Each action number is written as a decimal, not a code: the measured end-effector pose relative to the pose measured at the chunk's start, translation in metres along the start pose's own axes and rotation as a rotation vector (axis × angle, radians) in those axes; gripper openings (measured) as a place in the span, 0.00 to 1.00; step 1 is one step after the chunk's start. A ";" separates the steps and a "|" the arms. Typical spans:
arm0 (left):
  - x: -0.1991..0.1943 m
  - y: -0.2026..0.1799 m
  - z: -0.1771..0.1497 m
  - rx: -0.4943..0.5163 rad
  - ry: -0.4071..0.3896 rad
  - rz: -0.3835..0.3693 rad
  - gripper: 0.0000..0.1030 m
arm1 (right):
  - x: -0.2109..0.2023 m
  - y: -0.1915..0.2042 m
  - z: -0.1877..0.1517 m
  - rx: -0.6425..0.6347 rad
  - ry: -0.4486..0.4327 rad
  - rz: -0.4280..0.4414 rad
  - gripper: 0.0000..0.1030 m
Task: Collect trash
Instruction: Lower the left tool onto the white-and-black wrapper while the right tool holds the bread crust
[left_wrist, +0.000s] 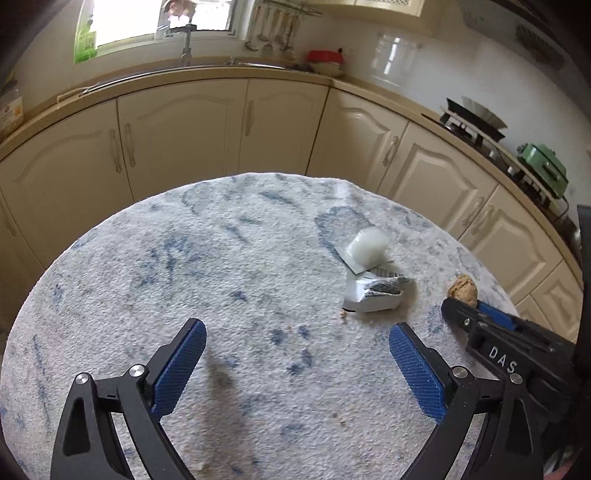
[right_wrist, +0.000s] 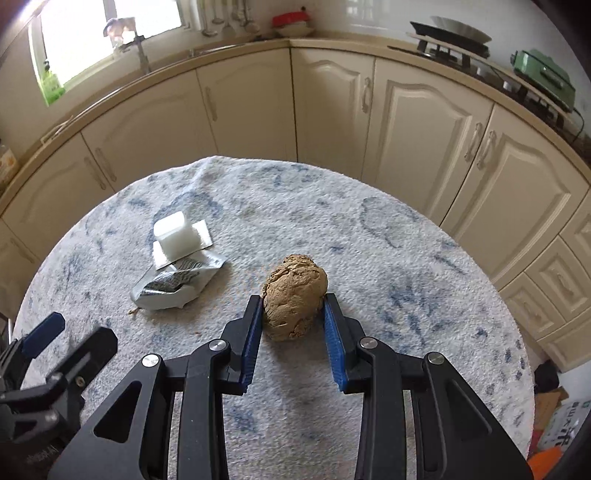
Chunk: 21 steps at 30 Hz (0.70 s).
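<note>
The brown lump (right_wrist: 294, 297) is egg-shaped, tan and cracked like dried dough, and it sits on the table (right_wrist: 388, 258) near its middle, under a white cover mottled with blue. The right gripper (right_wrist: 293, 308) has its jaws clamped on the lump's two sides, blue pads pressing on it. To the left of the lump lie two more pieces of trash, touching each other: a crumpled silver wrapper (right_wrist: 173, 286) with dark print, and a white plastic blister (right_wrist: 173, 234) on a flat backing card.

The left wrist view shows the left gripper (left_wrist: 297, 345) over bare cloth, jaws wide apart with nothing between them. In that view the lump (left_wrist: 463, 290) is mostly hidden behind the right gripper's black finger, and small crumbs (left_wrist: 344, 314) lie by the wrapper (left_wrist: 373, 295) and the blister (left_wrist: 368, 246).

Counted: one lump, one wrapper, one blister pack, two grippers. Cream cabinets (right_wrist: 332, 107) curve round behind the table.
</note>
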<state>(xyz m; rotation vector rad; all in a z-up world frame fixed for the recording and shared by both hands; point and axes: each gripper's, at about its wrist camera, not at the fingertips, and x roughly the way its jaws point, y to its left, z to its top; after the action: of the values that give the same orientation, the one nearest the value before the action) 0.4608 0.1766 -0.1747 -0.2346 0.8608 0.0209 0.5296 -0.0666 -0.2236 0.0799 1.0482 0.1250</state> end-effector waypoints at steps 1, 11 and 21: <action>0.005 -0.007 0.001 0.028 0.001 0.013 0.95 | 0.000 -0.005 0.002 0.014 -0.005 -0.016 0.32; 0.054 -0.051 0.032 0.123 -0.006 -0.010 0.95 | 0.006 -0.037 0.012 0.118 -0.006 -0.045 0.31; 0.071 -0.014 0.041 -0.036 0.012 -0.158 0.43 | 0.007 -0.038 0.010 0.121 -0.004 -0.072 0.31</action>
<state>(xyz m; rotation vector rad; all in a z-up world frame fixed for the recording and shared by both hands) 0.5393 0.1665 -0.1996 -0.3358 0.8522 -0.1127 0.5444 -0.1030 -0.2293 0.1516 1.0529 -0.0041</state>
